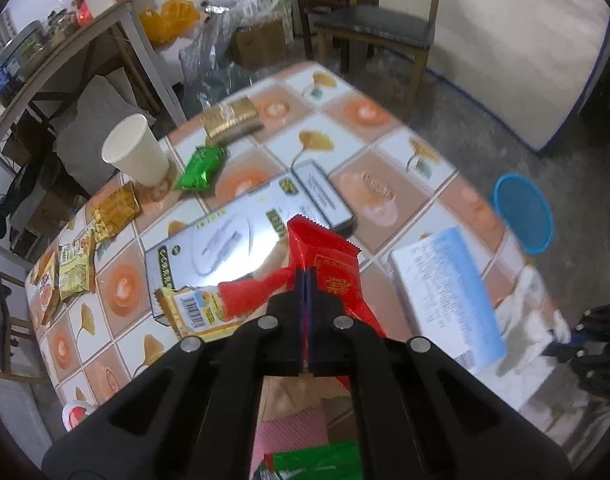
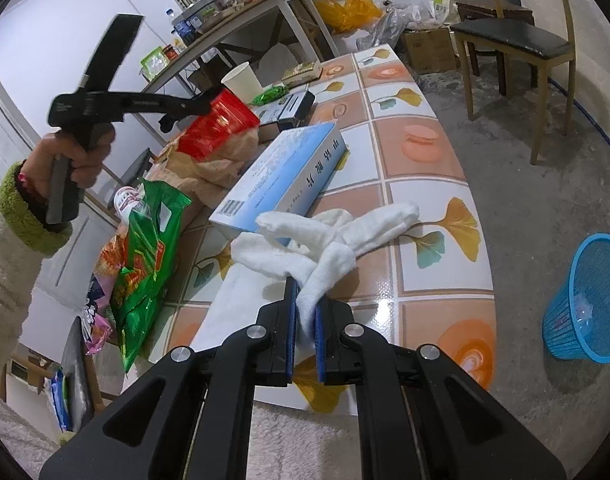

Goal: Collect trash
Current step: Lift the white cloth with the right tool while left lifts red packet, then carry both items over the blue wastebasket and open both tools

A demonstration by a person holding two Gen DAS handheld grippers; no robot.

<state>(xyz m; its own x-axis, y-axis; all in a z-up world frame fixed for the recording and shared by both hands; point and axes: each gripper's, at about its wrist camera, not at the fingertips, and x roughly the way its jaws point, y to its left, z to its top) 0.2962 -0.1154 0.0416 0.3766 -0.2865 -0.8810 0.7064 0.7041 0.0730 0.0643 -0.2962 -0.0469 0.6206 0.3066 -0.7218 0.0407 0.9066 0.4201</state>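
My left gripper [image 1: 307, 276] is shut on a red snack wrapper [image 1: 321, 252], lifted above the tiled table [image 1: 385, 148]. From the right wrist view that same red wrapper [image 2: 219, 130] hangs from the left gripper [image 2: 207, 106], which a hand holds over a brown paper bag [image 2: 221, 168]. My right gripper [image 2: 305, 300] is shut on a crumpled white tissue [image 2: 325, 240] near the table's front edge. A blue mesh basket [image 2: 589, 300] stands on the floor to the right, also seen as the blue basket [image 1: 525, 216] beyond the table.
On the table lie a white paper cup [image 1: 135, 152], a green wrapper [image 1: 201, 168], gold packets [image 1: 113, 212], a white flat box [image 1: 229, 240], a dark-edged box [image 1: 325, 196] and a blue-white box [image 2: 281, 176]. A green bag [image 2: 145, 264] lies left. A chair [image 2: 517, 44] stands behind.
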